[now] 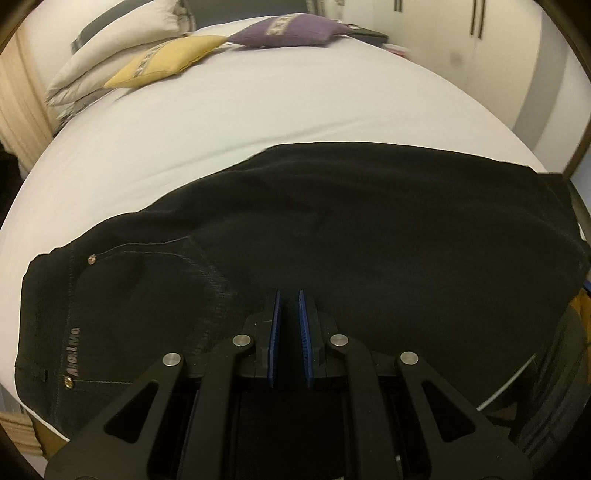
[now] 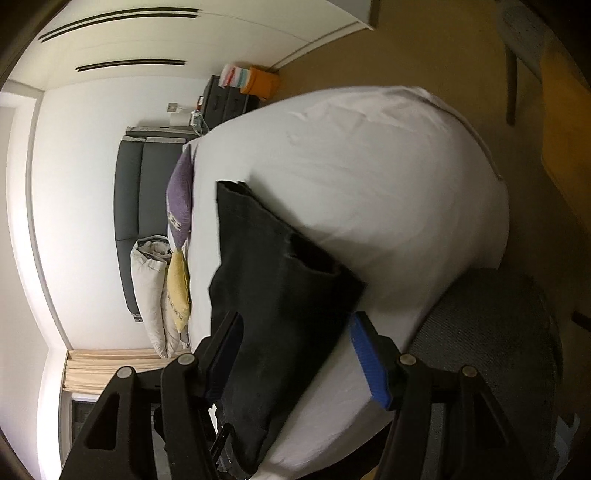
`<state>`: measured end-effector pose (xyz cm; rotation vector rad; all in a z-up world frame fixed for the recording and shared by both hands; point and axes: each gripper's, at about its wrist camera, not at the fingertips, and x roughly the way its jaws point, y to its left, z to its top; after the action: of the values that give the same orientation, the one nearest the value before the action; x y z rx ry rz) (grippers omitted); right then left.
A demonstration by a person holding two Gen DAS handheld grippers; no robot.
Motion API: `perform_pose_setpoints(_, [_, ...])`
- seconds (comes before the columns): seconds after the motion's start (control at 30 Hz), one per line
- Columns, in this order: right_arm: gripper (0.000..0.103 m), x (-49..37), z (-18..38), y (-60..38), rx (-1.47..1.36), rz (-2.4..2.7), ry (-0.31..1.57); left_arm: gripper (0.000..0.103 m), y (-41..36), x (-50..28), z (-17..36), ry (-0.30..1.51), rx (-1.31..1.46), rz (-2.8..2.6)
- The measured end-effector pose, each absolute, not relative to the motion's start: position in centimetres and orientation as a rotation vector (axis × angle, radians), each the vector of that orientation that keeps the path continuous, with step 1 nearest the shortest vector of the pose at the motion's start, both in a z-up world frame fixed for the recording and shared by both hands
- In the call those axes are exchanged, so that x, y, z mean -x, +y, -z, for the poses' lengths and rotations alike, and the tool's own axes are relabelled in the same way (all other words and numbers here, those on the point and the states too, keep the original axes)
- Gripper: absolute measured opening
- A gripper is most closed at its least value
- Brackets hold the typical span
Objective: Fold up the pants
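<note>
Black tongs fill the bottom of both views, yours, one in each hand. Beyond them spreads the white bed (image 1: 184, 147), the largest thing in sight, with black pants (image 1: 332, 229) lying across its near edge, already doubled lengthwise, waistband and pocket rivets at the left in the left view. A dark mesh chair (image 2: 491, 332) stands just beside the bed's corner. At the far end rest a stack of white pillows (image 1: 122, 40), a purple cushion (image 1: 288, 31) and a yellow cushion (image 1: 166, 61), well apart from the pants.

Your left tongs (image 1: 290, 295) are narrowed almost shut over the pants; whether cloth is pinched between the blue pads you cannot tell. Your right tongs (image 2: 291, 332) stand wide, straddling the leg end of the pants without pressing it.

My judgement: the leg end is thick and layered, so a shallow bite could catch only the top layer and pull the fold askew. Cloth hanging near the bed's edge may also slide off.
</note>
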<state>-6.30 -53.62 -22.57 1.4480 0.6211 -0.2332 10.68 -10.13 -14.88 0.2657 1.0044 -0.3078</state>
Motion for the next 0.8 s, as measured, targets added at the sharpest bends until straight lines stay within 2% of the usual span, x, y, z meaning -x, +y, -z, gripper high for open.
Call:
perform_pose_setpoints(0.33, [0.067,6.2,25.2,-54.6,-1.521,0.178,0.528,0.01,-12.0,-9.9,15.1,1.018,-0.288,0.347])
perform_pose_setpoints(0.47, [0.066,7.0,26.7,-55.1,-1.613,0.102,0.431,0.01,-12.7,-9.6,15.1,1.018,-0.293,0.364])
perform_pose_setpoints(0.5, [0.062,7.2,27.0,-55.2,-1.626,0.083,0.407,0.01,-12.8,-9.5,15.1,1.018,-0.294,0.367])
perform_pose_setpoints(0.6, [0.037,7.1,27.3,-55.3,-1.653,0.025,0.351,0.01,-13.5,-9.2,15.3,1.021,-0.304,0.38])
perform_pose_setpoints(0.8, [0.036,4.7,27.6,-55.0,-1.658,-0.012,0.358,0.01,-14.0,-9.2,15.4,1.024,-0.312,0.396])
